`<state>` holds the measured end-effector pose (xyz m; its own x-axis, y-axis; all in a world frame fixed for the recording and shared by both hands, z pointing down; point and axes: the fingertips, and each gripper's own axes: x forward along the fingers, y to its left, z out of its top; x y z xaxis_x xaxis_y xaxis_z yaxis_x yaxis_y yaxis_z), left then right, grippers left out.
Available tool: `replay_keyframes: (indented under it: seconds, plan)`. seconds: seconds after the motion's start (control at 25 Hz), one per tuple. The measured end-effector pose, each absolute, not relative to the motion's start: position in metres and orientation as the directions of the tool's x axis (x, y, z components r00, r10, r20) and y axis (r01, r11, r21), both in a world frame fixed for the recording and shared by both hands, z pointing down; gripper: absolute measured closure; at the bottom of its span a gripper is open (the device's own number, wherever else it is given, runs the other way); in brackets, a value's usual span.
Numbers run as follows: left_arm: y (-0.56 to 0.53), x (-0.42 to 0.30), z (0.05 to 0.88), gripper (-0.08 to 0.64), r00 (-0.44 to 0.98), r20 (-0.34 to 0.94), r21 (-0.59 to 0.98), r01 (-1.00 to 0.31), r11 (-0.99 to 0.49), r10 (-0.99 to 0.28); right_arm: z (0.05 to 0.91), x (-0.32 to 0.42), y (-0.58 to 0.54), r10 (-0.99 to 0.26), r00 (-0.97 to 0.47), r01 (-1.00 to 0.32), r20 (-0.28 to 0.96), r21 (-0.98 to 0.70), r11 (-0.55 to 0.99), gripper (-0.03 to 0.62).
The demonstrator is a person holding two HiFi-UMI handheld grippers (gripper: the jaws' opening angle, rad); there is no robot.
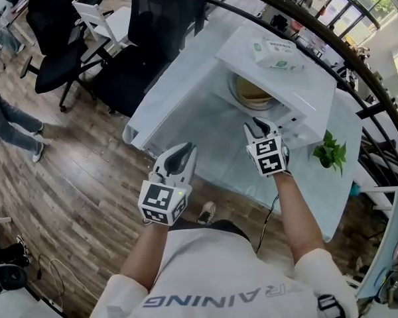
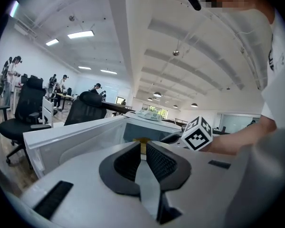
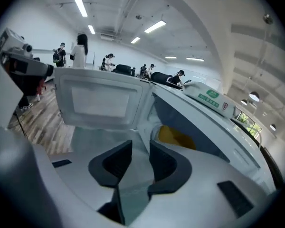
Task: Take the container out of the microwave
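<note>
The white microwave (image 1: 298, 88) stands on a white table (image 1: 186, 121) with its door (image 3: 102, 101) swung open to the left. Inside it sits a round yellowish container (image 1: 253, 93), which shows as a yellow shape (image 3: 178, 137) in the right gripper view. My right gripper (image 1: 257, 126) hovers just in front of the open cavity, pointing down into it. Its jaws stand open with nothing between them (image 3: 140, 144). My left gripper (image 1: 184, 152) hangs lower and to the left, near the table's front edge. Its pads meet at the tips (image 2: 142, 146) and hold nothing.
A green-and-white tissue pack (image 1: 278, 53) lies on top of the microwave. A small potted plant (image 1: 330, 152) stands on the table to the right. Black office chairs (image 1: 60, 38) stand on the wooden floor at the left. A person's legs (image 1: 13, 128) show at the far left.
</note>
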<state>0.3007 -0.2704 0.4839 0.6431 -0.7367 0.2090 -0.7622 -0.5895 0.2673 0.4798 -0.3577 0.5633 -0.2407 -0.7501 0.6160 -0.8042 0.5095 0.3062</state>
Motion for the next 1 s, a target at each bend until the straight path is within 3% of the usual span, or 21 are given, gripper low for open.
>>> replay_keyframes:
  seconds: [0.36,1.0]
  plan:
    - [-0.279,0.305,0.499,0.500,0.653,0.229,0.278,-0.754,-0.595,-0.721,0.613,0.488,-0.432,-0.727,-0.102,-0.700,0.679,0.470,0.537,0.451]
    - [-0.282,0.303,0.520,0.500,0.664,0.251,0.308,-0.745,-0.592,-0.704,0.665,0.500,-0.486,-0.649,-0.006,-0.692,0.761,0.465,0.552,0.413]
